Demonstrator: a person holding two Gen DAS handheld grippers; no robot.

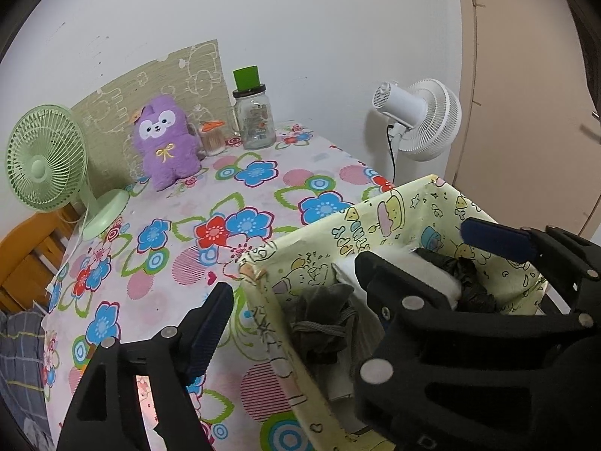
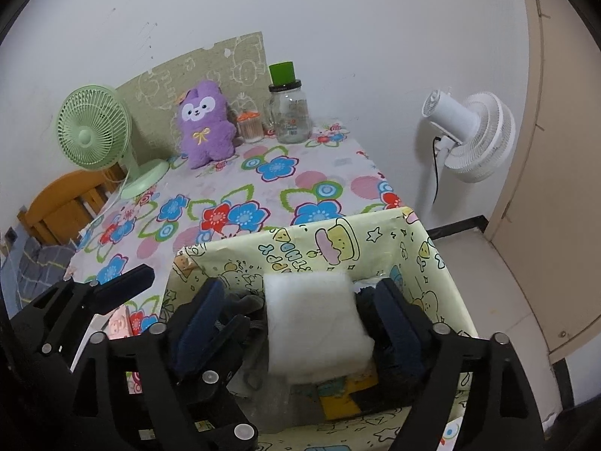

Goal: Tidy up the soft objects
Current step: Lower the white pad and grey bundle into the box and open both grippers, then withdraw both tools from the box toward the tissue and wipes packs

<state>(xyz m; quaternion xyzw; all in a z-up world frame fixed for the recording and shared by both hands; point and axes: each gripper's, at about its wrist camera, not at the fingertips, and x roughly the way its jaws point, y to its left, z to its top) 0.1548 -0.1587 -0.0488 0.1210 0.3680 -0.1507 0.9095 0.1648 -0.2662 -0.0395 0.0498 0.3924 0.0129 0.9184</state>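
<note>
The right gripper point(image 2: 296, 323) is standing wide over the yellow cartoon-print box point(image 2: 379, 240), a white fluffy pad point(image 2: 311, 323) sitting loose between its fingers, apparently touching neither. The left gripper point(image 1: 296, 293) is straddling the box's near wall, spread wide and holding nothing. Dark cloth point(image 1: 323, 319) is lying inside. A purple plush toy point(image 1: 165, 139) is sitting at the table's far edge.

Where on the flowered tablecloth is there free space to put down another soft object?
The middle of the tablecloth is bare, between the green fan, the purple plush and the yellow box. The back edge near the glass jar is crowded.
</note>
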